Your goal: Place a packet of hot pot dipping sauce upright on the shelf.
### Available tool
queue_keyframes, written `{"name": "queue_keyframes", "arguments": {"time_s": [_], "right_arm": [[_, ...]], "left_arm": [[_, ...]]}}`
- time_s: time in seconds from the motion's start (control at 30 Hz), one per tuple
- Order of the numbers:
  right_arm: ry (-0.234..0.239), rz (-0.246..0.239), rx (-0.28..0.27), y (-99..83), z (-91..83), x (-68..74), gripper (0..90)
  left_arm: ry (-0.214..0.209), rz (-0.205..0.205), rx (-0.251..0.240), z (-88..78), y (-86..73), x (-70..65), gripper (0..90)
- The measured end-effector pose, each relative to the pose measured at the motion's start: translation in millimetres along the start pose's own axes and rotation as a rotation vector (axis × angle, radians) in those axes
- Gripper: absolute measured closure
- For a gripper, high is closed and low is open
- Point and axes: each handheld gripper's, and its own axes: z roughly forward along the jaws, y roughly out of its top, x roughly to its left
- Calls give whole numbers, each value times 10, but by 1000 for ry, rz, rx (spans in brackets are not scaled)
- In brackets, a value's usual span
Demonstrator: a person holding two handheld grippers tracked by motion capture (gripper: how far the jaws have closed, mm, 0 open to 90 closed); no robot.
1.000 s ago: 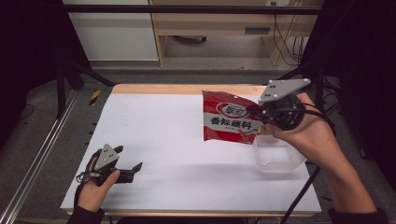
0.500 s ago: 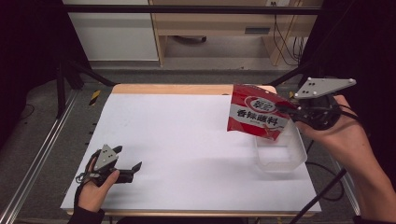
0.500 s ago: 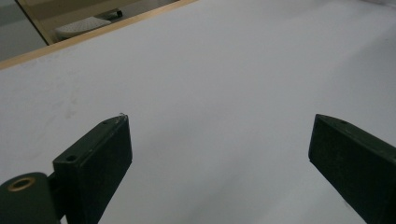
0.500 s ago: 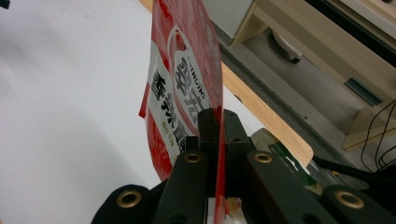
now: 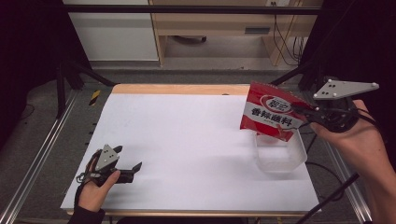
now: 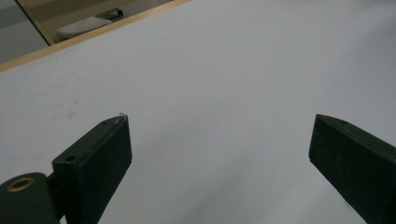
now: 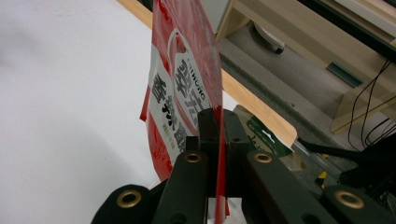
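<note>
My right gripper (image 5: 312, 114) is shut on the edge of a red seasoning packet (image 5: 271, 115) with white lettering, held in the air above a clear plastic container (image 5: 280, 154) at the table's right side. In the right gripper view the packet (image 7: 184, 93) stands on edge, pinched between the two black jaws of the right gripper (image 7: 218, 122). My left gripper (image 5: 133, 169) rests low on the white table near the front left corner, jaws wide apart. The left gripper (image 6: 219, 154) has nothing between its fingers, just bare white tabletop.
The white table (image 5: 187, 140) has a wooden strip along its far edge. Metal rails run along both sides. A wooden shelf unit (image 5: 219, 23) and cables stand beyond the table. A yellow-black item (image 5: 95, 96) lies off the table's far left corner.
My right hand has carried the red packet rightward, from over the table's middle right to above the clear container. The left gripper has stayed where it was.
</note>
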Motion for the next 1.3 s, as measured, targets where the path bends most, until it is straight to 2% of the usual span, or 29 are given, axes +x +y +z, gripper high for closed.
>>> {"name": "queue_keyframes", "arguments": {"time_s": [0.5, 0.8, 1.3], "right_arm": [[1, 52, 30, -355, 22, -92, 898], [-11, 85, 32, -566, -44, -148, 899], [-9, 110, 50, -697, 1, -204, 898]], "left_arm": [[0, 0, 2, -1, -3, 10, 60], [3, -7, -2, -15, -6, 33, 54], [1, -4, -2, -10, -6, 26, 52]]}}
